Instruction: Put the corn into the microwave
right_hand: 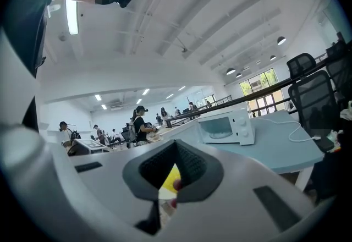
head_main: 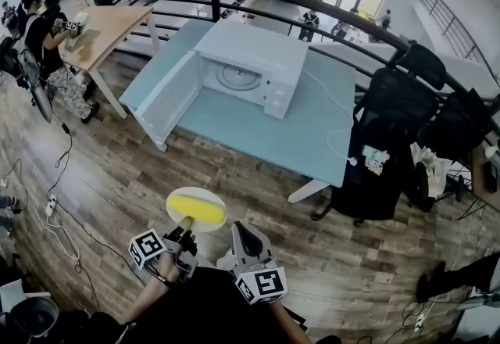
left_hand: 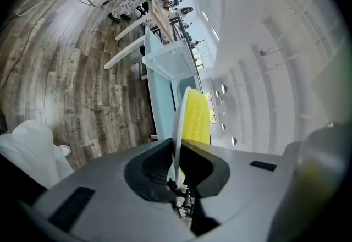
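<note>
Head view: one left gripper (head_main: 185, 231) is clamped on the rim of one round white plate (head_main: 205, 228) bearing one yellow corn cob (head_main: 197, 208). One right gripper (head_main: 244, 233) is closed and empty. One boxy white microwave (head_main: 250, 69) stands door open on a pale-blue table (head_main: 312, 139).
Left gripper view: ribbed black pads pinch the thin plate edge.
Right gripper view: jaws together.

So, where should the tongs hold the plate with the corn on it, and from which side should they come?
At the thin near rim, coming in level from that side, as the left tongs grip it now. The plate is flat and the corn lies across its middle, so only the bare edge gives a lip to pinch.
</note>
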